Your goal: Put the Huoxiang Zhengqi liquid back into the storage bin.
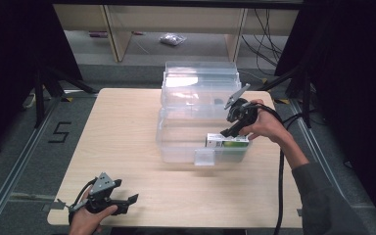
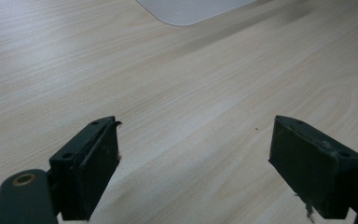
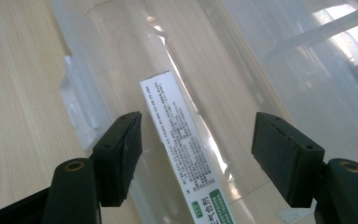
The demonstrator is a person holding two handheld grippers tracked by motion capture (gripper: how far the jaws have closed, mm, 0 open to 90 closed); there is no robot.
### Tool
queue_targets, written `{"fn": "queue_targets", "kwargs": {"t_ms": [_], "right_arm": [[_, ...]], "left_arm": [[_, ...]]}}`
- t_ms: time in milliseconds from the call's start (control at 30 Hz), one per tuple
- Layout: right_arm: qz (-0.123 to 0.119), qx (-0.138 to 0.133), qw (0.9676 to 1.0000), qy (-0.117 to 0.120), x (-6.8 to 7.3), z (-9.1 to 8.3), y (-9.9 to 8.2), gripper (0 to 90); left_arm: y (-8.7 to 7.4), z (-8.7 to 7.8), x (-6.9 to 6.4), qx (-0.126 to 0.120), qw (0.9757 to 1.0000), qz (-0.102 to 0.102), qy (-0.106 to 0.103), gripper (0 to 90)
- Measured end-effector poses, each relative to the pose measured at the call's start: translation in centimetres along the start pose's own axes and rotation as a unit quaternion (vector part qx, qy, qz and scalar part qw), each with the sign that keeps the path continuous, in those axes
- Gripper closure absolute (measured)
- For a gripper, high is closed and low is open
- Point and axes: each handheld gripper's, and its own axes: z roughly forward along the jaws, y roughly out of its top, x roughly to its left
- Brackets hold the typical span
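— Right tongs first: state?

— Right gripper [image 1: 229, 131] released. Jaws stand apart over the white-and-green box [image 1: 227, 142]; pads clear of it on both sides in the right gripper view, box [image 3: 182, 144] lying between them, untouched. No earlier picture to compare.

— Where's the box?

— Inside the clear plastic bin [image 1: 176, 147], against its near wall, toward the bin's right corner. Printed side up. Possibly leaning on the wall; hard to tell through the plastic.

— Left tongs?

— Left gripper [image 1: 129, 200] also released, jaws wide, nothing between them but bare wood [image 2: 186, 116]. It sits at the near-left corner of the table [image 1: 127, 127], well apart from the bin.

— And the bin?

— Right of centre, reaching the far edge. Lid [image 1: 200, 81] thrown back, standing behind it. Latch tab [image 1: 204, 156] on the near wall.
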Motion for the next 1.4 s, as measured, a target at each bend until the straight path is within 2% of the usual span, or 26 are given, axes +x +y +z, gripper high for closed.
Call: {"fn": "queue_targets", "kwargs": {"t_ms": [67, 167, 233, 300, 333, 400, 433, 467, 500, 533, 567, 633, 667, 733, 800, 967, 1000, 1033, 1067, 1133, 1200, 1267, 1300, 1367, 1400], "right_arm": [[0.019, -0.013, 0.9997, 0.001, 0.3, -0.1, -0.3, 32.7], [0.027, -0.016, 0.9995, -0.004, 0.5, -0.3, -0.5, 31.1], [0.038, -0.024, 0.9990, -0.003, 0.7, -0.5, -0.7, 30.8], [0.039, -0.035, 0.9986, -0.010, 0.7, -0.6, -0.9, 29.7], [0.051, -0.036, 0.9980, -0.013, 0.9, -0.8, -1.0, 29.5], [0.049, -0.052, 0.9973, -0.017, 0.9, -0.9, -1.2, 29.5], [0.057, -0.058, 0.9965, -0.021, 1.1, -1.0, -1.3, 29.5], [0.075, -0.059, 0.9952, -0.019, 1.3, -1.2, -1.4, 29.4], [0.067, -0.070, 0.9951, -0.018, 1.2, -1.3, -1.5, 29.2], [0.080, -0.074, 0.9940, -0.013, 1.4, -1.4, -1.5, 28.9], [0.088, -0.070, 0.9935, -0.018, 1.5, -1.5, -1.6, 28.3], [0.082, -0.083, 0.9930, -0.019, 1.5, -1.5, -1.7, 27.7], [0.089, -0.089, 0.9918, -0.020, 1.7, -1.4, -1.8, 27.4], [0.095, -0.085, 0.9917, -0.013, 1.9, -1.6, -1.8, 26.7], [0.113, -0.084, 0.9898, -0.021, 2.3, -1.9, -1.8, 26.4], [0.114, -0.118, 0.9861, -0.020, 2.6, -2.1, -2.2, 25.7], [0.104, -0.123, 0.9864, -0.035, 2.5, -2.1, -2.4, 25.5], [0.105, -0.117, 0.9872, -0.028, 2.5, -2.1, -2.5, 25.1], [0.116, -0.115, 0.9863, -0.027, 2.7, -2.1, -2.5, 24.9], [0.117, -0.124, 0.9849, -0.029, 2.8, -1.9, -2.6, 24.7], [0.119, -0.119, 0.9854, -0.026, 2.8, -2.0, -2.7, 23.9], [0.127, -0.124, 0.9839, -0.024, 3.0, -2.1, -2.7, 23.7], [0.122, -0.129, 0.9836, -0.032, 2.9, -2.2, -2.8, 23.6], [0.130, -0.131, 0.9826, -0.019, 3.1, -2.3, -2.8, 22.9], [0.133, -0.135, 0.9816, -0.025, 3.2, -2.3, -2.8, 22.8]], "left_arm": [[0.0, 0.0, 0.0, 0.002, 1.0000, 0.000, 0.001, 15.1], [0.0, 0.0, 0.1, 0.004, 1.0000, 0.001, 0.002, 15.1], [0.0, 0.0, 0.0, 0.001, 1.0000, 0.000, 0.001, 15.1], [0.0, 0.0, 0.0, 0.002, 1.0000, 0.000, 0.001, 15.1], [0.0, 0.0, 0.0, 0.002, 1.0000, 0.000, 0.001, 15.1], [0.0, 0.0, 0.0, 0.001, 1.0000, 0.000, 0.001, 15.1], [0.0, 0.0, 0.0, 0.002, 1.0000, 0.000, 0.001, 15.1], [0.0, 0.0, 0.0, 0.001, 1.0000, -0.001, 0.001, 15.1], [0.0, 0.0, 0.0, 0.002, 1.0000, 0.000, 0.001, 15.1], [0.0, 0.0, 0.0, 0.003, 1.0000, 0.000, 0.001, 15.1], [0.0, 0.0, 0.0, 0.002, 1.0000, 0.000, 0.001, 15.1], [0.0, 0.0, 0.0, 0.001, 1.0000, -0.001, 0.001, 15.1], [0.0, 0.0, 0.0, 0.002, 1.0000, 0.000, 0.001, 15.1], [0.0, 0.0, 0.0, 0.002, 1.0000, 0.000, 0.001, 15.1], [0.0, 0.0, 0.0, 0.002, 1.0000, 0.000, 0.001, 15.1], [0.0, 0.0, 0.1, 0.003, 1.0000, 0.001, 0.002, 15.1], [0.0, 0.0, 0.1, 0.004, 1.0000, 0.001, 0.003, 15.1], [0.0, 0.0, 0.1, 0.004, 1.0000, 0.002, 0.002, 15.1], [0.0, 0.0, 0.0, 0.001, 1.0000, 0.000, 0.002, 15.1], [0.0, -0.1, 0.1, 0.003, 1.0000, 0.001, 0.003, 15.1], [0.0, -0.1, 0.1, 0.003, 1.0000, 0.001, 0.003, 15.1], [0.0, -0.1, 0.1, 0.003, 1.0000, 0.002, 0.003, 15.1], [0.0, -0.1, 0.1, 0.003, 1.0000, 0.002, 0.002, 15.1], [0.0, -0.1, 0.1, 0.003, 1.0000, 0.002, 0.003, 15.1], [0.0, -0.1, 0.1, 0.003, 1.0000, 0.002, 0.002, 15.1]]}}
